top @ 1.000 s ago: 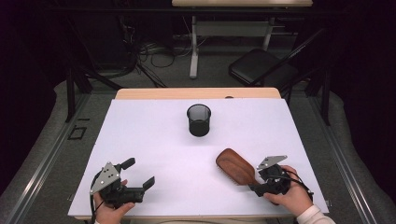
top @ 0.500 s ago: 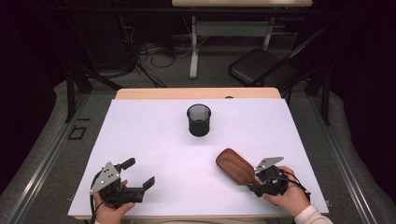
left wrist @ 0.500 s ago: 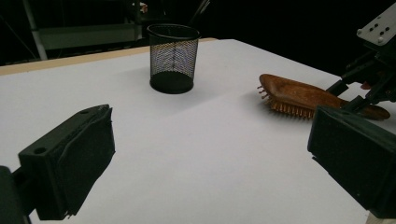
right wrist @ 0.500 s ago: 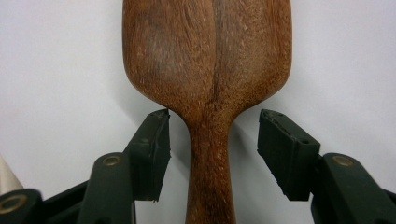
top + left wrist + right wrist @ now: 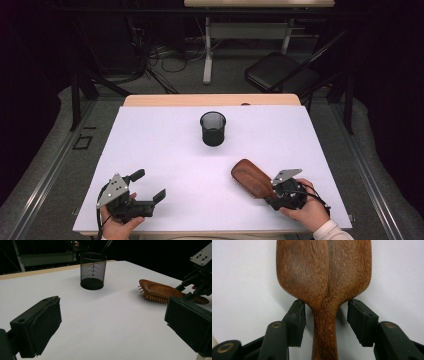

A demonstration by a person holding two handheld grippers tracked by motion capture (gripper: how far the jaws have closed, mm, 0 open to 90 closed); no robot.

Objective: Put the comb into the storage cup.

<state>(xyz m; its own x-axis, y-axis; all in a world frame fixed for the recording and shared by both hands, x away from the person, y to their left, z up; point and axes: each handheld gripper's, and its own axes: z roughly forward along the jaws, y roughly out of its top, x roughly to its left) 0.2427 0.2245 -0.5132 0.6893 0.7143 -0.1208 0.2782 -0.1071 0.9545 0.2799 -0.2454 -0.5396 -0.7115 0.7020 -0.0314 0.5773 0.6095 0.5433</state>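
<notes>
The right claw has just been closing around the handle of the wooden hairbrush, its jaws standing either side with slim gaps, not yet pressing. The brush lies bristles-down on the table, ahead of it. The left claw stands wide apart, well clear, with the mesh cup beyond.

cup: table centre-back | hairbrush: front-right of cup, on table
</notes>
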